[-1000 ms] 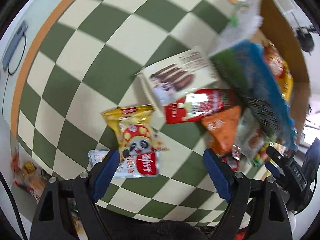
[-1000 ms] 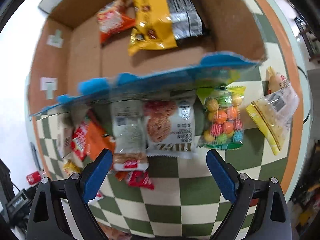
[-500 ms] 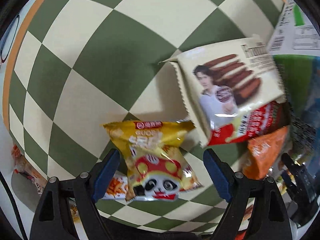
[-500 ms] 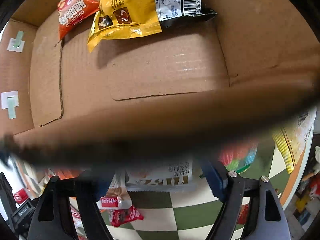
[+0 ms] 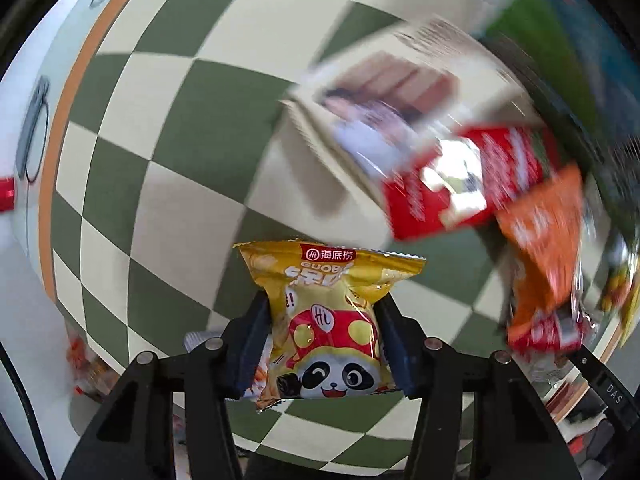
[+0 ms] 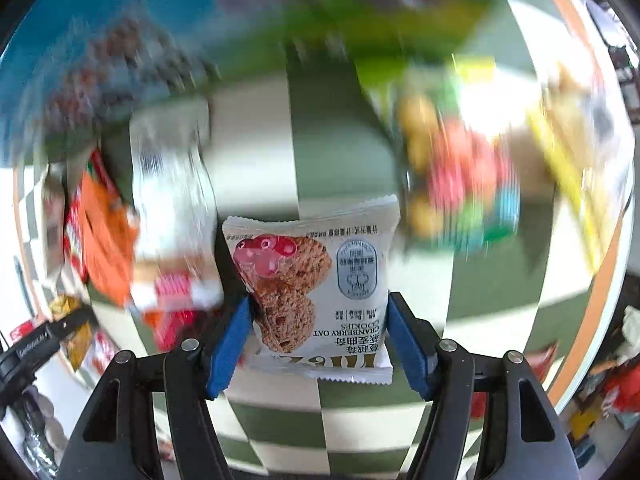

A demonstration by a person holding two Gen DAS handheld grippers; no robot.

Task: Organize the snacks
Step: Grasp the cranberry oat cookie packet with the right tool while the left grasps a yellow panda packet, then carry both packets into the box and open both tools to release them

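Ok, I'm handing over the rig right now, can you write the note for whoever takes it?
Left gripper: jaws shut on the yellow panda snack bag, held above the checkered tablecloth.
Right gripper: jaws shut on the cranberry oat cookie pack, also held over the cloth.
Both views are motion-blurred.
On the table: a red pack, an orange pack, a pale biscuit pack and a bag of colourful candy balls.
Done: both packs gripped.
Left: put these two away, then the loose ones. No box shows clearly in either view.
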